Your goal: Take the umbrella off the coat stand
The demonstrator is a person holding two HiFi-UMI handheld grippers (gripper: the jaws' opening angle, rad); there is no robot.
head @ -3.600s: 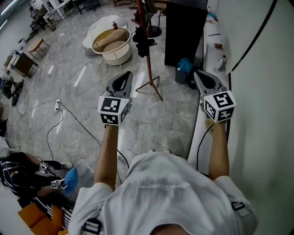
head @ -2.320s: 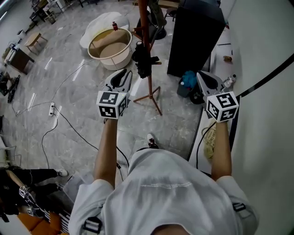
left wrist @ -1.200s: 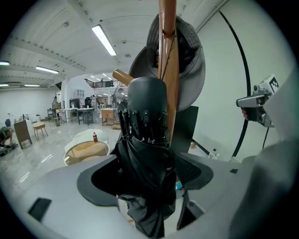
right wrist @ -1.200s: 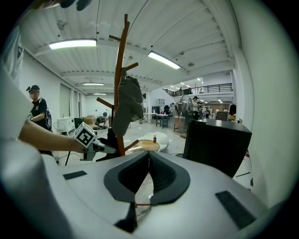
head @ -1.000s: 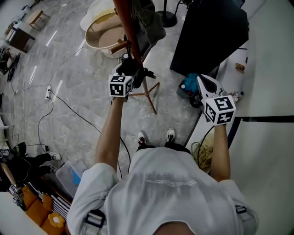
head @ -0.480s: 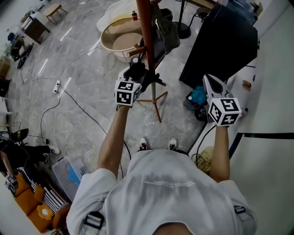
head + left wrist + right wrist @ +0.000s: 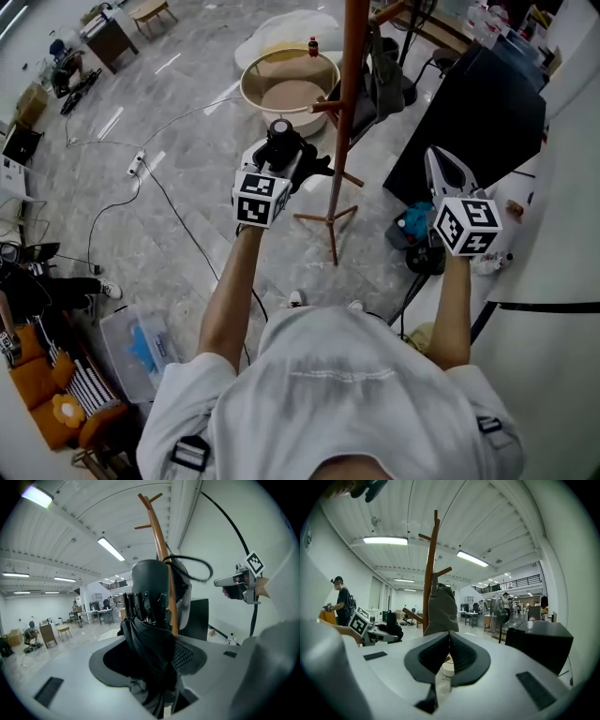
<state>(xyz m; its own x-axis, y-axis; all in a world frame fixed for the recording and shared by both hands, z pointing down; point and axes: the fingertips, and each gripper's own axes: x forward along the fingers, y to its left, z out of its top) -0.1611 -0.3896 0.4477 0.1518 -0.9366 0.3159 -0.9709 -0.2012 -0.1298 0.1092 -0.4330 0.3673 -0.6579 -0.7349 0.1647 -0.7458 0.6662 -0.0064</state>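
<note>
A black folded umbrella (image 7: 279, 139) stands between the jaws of my left gripper (image 7: 292, 167), just left of the brown wooden coat stand (image 7: 349, 84). In the left gripper view the umbrella (image 7: 150, 620) fills the gap between the pads, with the gripper (image 7: 161, 665) shut on its folded cloth. A black strap loop (image 7: 197, 566) curls beside the stand's pole (image 7: 159, 536). My right gripper (image 7: 441, 161) is held to the right of the stand, its jaws (image 7: 449, 634) shut with nothing in them. The stand (image 7: 430, 564) is ahead of it.
A grey garment (image 7: 382, 75) hangs on the stand's far side. A round beige tub (image 7: 291, 89) sits on the floor behind, a black cabinet (image 7: 478, 122) to the right, cables (image 7: 178, 225) to the left. The stand's tripod feet (image 7: 328, 220) spread below.
I walked up to the stand. The left gripper reached the umbrella, closed on it and has since risen with it. The right gripper also rose, still shut.
</note>
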